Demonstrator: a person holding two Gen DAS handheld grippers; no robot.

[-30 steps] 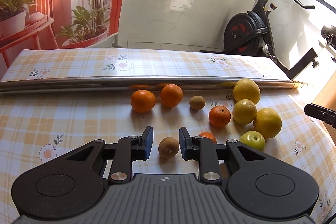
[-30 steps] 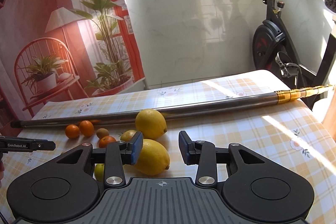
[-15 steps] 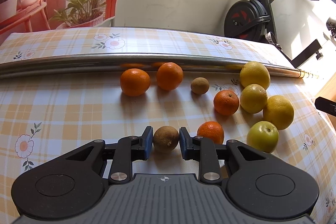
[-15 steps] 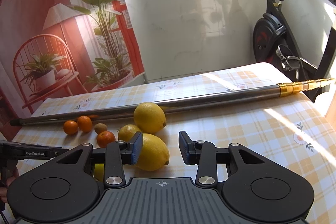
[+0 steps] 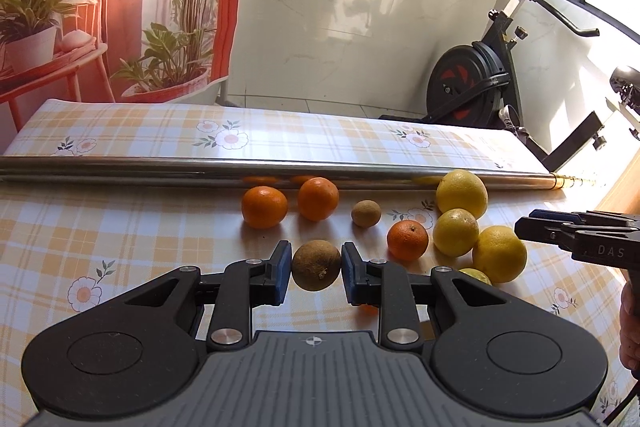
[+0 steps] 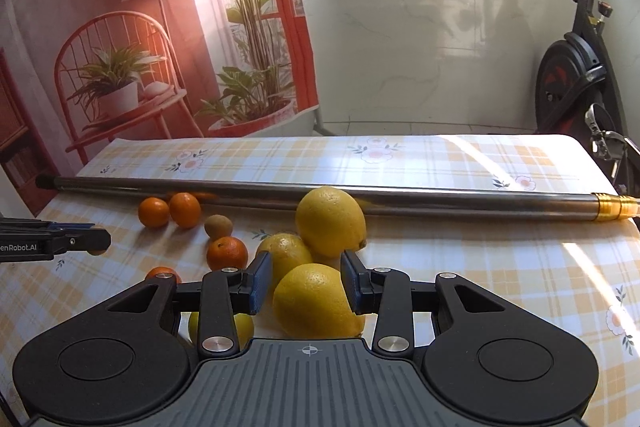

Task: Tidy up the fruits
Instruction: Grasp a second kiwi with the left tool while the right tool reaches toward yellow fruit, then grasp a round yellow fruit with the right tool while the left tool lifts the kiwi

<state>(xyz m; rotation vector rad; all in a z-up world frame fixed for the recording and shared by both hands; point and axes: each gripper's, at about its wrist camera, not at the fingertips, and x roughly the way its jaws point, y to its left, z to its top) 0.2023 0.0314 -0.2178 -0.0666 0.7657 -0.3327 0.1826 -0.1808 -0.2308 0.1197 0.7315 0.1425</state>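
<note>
Change since the earlier frames: the brown fruit [image 5: 316, 265] has been brought from ahead of the left gripper [image 5: 312, 273] to between its blue pads; the view has been raised, which suggests a lift, though contact with the counter [image 5: 120, 227] cannot be ruled out.
Brown fruit: it is seen framed by both pads, seemingly touched on each side, in front of the row of fruit.
Left jaws: they are judged to be clenched on the brown fruit, with almost no gap visible at either pad.
Step in hand: a pick-up of the brown fruit is judged to be under way, for sorting by kind.
Next move: a carry toward the second brown fruit [image 5: 365, 213] seems called for; a steady squeeze would be needed, since a round fruit can roll out.
Right gripper [image 6: 306, 283]: it is held low over the near lemon [image 6: 318, 301], which sits between the pads.
Right jaws: they are spread wider than the lemon's upper part; a gap is seen at the left pad, so no grasp is judged.
Neighbouring fruit: two oranges [image 5: 264, 207] lie beside the metal pole [image 5: 200, 169]; a third orange [image 5: 407, 239] and the lemons [image 5: 461, 193] are clustered to the right.
Surroundings: the checked cloth on the counter is crossed by the pole; an exercise bike [image 5: 472, 87] stands beyond.
</note>
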